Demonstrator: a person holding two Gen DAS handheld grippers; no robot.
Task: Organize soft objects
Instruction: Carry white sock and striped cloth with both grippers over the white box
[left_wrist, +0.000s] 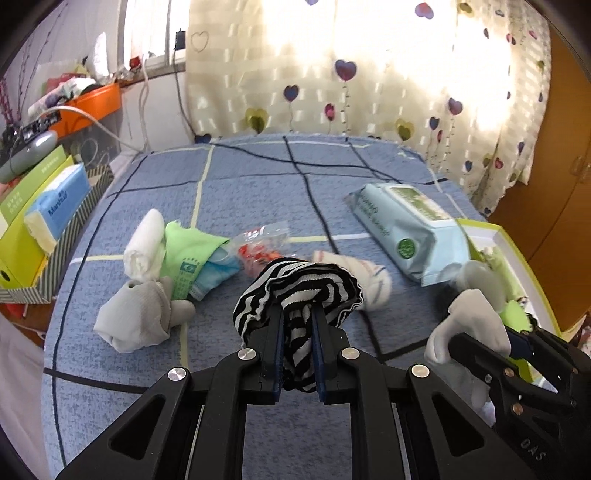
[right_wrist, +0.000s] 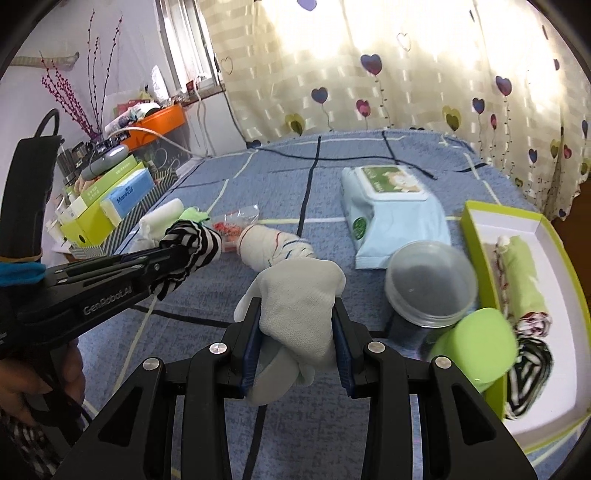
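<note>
Left wrist view: the left gripper has its jaws drawn narrow, clamped on a bunched black-and-white striped sock held above the bed. On the blue checked bedcover beyond lie a grey sock bundle, a white rolled sock, a green cloth just beside it, a small clear packet with red bits, a white sock with thin stripes, and a pale blue pack of wipes. At the right edge the right gripper shows side-on with a pale grey sock in it. A blue tissue pack sits in a box left of the bed. Right wrist view: the right gripper has its jaws at a middling width, pressed on both sides of the pale grey sock, held above the bedcover. The left gripper reaches in from the left, carrying the striped sock; a hand grips its handle. To the right stand a clear round tub and a green lid, both blurred, in front of a green-edged box holding a rolled green cloth and a striped piece. The wipes pack lies mid-bed.
</note>
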